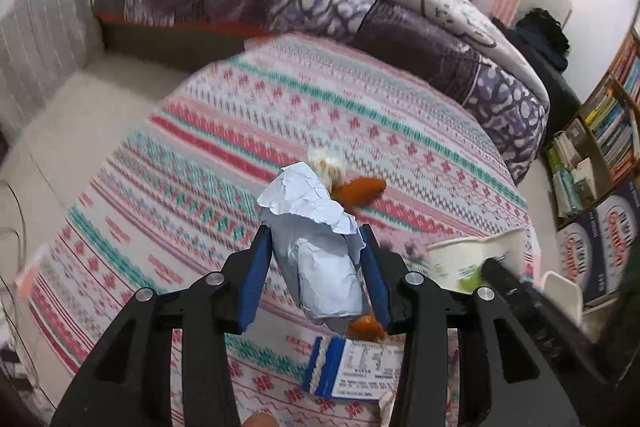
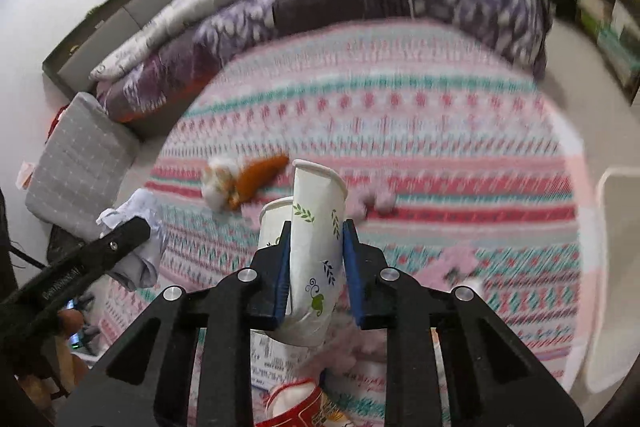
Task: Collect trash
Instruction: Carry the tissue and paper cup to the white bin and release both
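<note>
Left gripper [image 1: 316, 267] pinches crumpled paper [image 1: 316, 239] above the patterned bedspread [image 1: 240, 131]. Right gripper [image 2: 316, 267] pinches a paper cup [image 2: 316, 227] printed with green leaves. Blue packet [image 1: 352, 371]: print illegible.

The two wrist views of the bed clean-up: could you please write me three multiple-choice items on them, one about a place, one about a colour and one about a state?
1. Where does the orange and white plush toy lie?
A. on the patterned bedspread
B. on the bookshelf
C. inside a cup

2. What colour are the gripper pads?
A. red
B. blue
C. yellow

3. What does the right gripper hold?
A. nothing
B. a book
C. a paper cup

Answers:
1 A: the plush toy rests on the bedspread.
2 B: the pads beside the cup are blue.
3 C: the right gripper is shut on the paper cup, while the left gripper grips crumpled paper.
</note>
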Action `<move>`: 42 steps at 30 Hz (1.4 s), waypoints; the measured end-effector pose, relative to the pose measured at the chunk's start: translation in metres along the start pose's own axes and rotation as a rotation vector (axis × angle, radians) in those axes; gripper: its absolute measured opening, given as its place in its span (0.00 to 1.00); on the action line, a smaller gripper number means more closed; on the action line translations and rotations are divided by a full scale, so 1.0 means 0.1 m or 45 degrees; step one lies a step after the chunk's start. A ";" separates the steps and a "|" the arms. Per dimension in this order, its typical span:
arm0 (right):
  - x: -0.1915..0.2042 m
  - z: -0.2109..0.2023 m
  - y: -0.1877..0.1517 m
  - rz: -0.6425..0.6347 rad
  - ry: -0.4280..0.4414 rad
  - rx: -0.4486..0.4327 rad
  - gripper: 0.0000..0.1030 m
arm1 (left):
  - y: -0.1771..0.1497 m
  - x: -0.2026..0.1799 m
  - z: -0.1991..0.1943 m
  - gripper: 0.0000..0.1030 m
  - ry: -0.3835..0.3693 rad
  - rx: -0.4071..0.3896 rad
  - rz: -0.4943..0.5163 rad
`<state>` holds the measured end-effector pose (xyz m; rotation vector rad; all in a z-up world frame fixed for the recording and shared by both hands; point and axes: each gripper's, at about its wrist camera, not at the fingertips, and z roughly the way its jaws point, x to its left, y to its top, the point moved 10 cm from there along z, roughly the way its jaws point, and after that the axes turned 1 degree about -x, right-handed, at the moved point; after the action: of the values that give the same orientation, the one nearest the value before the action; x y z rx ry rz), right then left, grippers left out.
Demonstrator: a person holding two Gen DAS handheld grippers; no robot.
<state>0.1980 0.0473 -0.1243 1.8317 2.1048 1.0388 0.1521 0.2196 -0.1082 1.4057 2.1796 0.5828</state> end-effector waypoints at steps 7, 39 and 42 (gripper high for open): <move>-0.04 -0.40 0.30 -0.093 -0.090 -0.257 0.22 | 0.18 -0.14 -0.23 0.43 0.132 -0.221 0.111; -0.80 -1.21 0.54 -0.138 -0.405 -0.530 0.23 | 0.13 -1.27 -0.51 0.43 0.108 -0.441 0.304; -0.95 -1.28 0.54 -0.115 -0.432 -0.533 0.23 | 0.10 -1.39 -0.51 0.43 0.089 -0.439 0.323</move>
<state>0.1947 -0.0895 -0.0262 1.5632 1.6145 0.9739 0.1784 0.0907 -0.0398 1.4928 1.8479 1.0577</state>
